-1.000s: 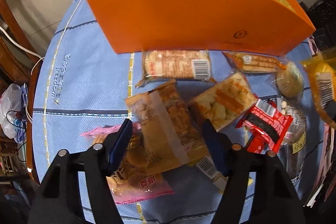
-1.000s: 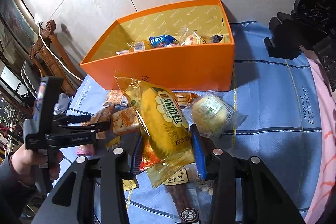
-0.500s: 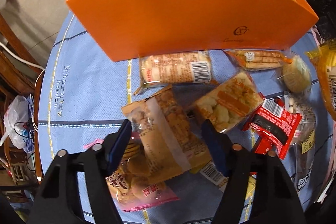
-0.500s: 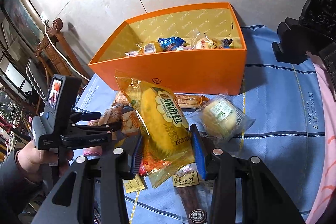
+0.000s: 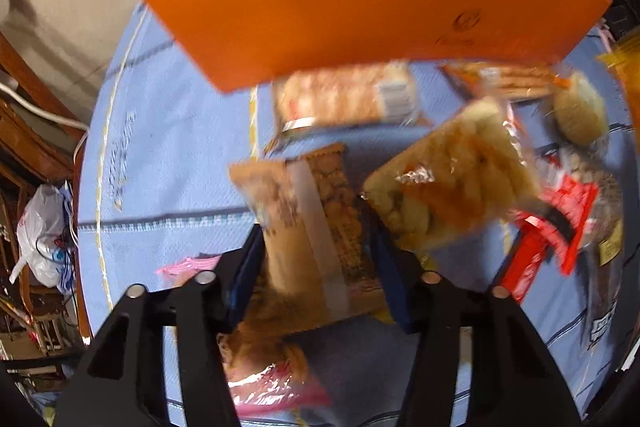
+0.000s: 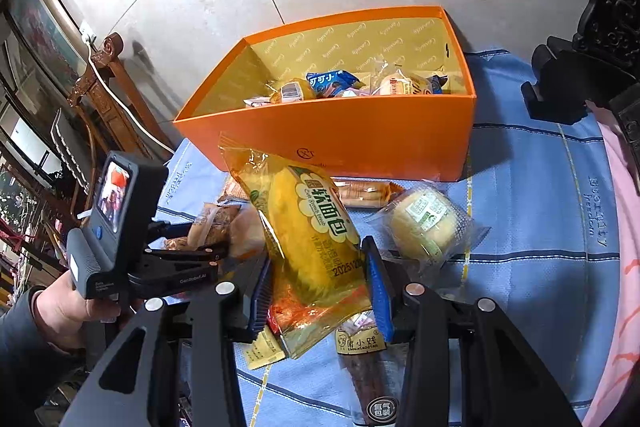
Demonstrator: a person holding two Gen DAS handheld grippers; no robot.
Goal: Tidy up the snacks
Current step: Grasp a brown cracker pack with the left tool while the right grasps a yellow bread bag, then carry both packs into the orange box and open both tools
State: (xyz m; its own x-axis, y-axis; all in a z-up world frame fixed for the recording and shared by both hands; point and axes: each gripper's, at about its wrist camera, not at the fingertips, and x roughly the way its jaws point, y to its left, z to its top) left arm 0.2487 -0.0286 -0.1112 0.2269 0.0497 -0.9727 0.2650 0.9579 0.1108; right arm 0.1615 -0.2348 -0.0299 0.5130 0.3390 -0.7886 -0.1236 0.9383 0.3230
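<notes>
Crinkly plastic film is what both grippers deal with, so each packet should feel light, soft and slippery, with crushable baked goods inside; taking them across the middle with modest pressure seems wisest.

On the left, the person's hand (image 6: 68,303) holds the left gripper (image 5: 316,259) pointing steeply down at the blue tablecloth (image 5: 168,147). Its jaws have just been closing, and the brown biscuit packet (image 5: 308,223) sits between them, both pads pressed against its sides about halfway along. The packet looks gripped; the left wrist view is blurred, so whether it is off the cloth I cannot tell. A pink packet (image 5: 272,383) lies beneath it.

Further right, the right gripper (image 6: 318,287) tilts down less steeply, clamped on the lower half of the yellow soft-bread packet (image 6: 308,235), which stands up out of the jaws, apparently clear of the cloth.

Beyond both, the orange box (image 6: 360,135) stands open with several snacks already inside. A round wrapped bun (image 6: 424,223) rests just right of the bread.
</notes>
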